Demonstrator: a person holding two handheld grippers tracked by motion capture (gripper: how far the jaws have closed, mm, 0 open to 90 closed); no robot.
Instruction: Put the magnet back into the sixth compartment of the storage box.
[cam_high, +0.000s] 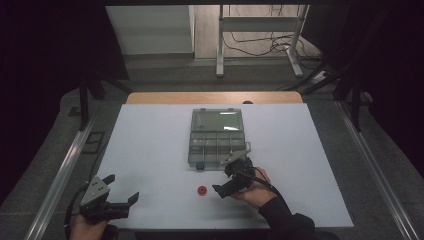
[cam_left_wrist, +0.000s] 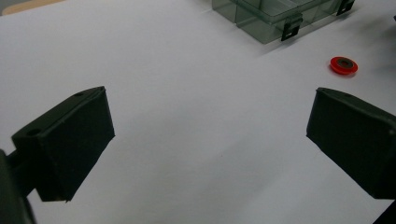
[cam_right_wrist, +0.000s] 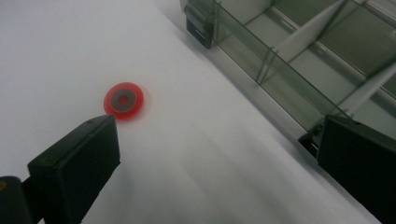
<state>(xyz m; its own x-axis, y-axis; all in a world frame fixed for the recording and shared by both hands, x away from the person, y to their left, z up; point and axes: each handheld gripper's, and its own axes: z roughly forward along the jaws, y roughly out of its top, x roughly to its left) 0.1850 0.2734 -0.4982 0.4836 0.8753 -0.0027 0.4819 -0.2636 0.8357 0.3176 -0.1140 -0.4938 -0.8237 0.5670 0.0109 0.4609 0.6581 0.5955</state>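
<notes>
Your right gripper (cam_high: 231, 176) is spread wide, empty, near the red disc (cam_high: 202, 190) by the open compartment box (cam_high: 216, 138); looks staged for pickup. Left gripper (cam_high: 120, 192) also released, parked clear.

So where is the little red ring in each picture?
High view: red ring lies low in the middle, left of the right gripper.
Left gripper view: upper right.
Right gripper view: left of centre.
Shared landmark: the clear box close by.
</notes>
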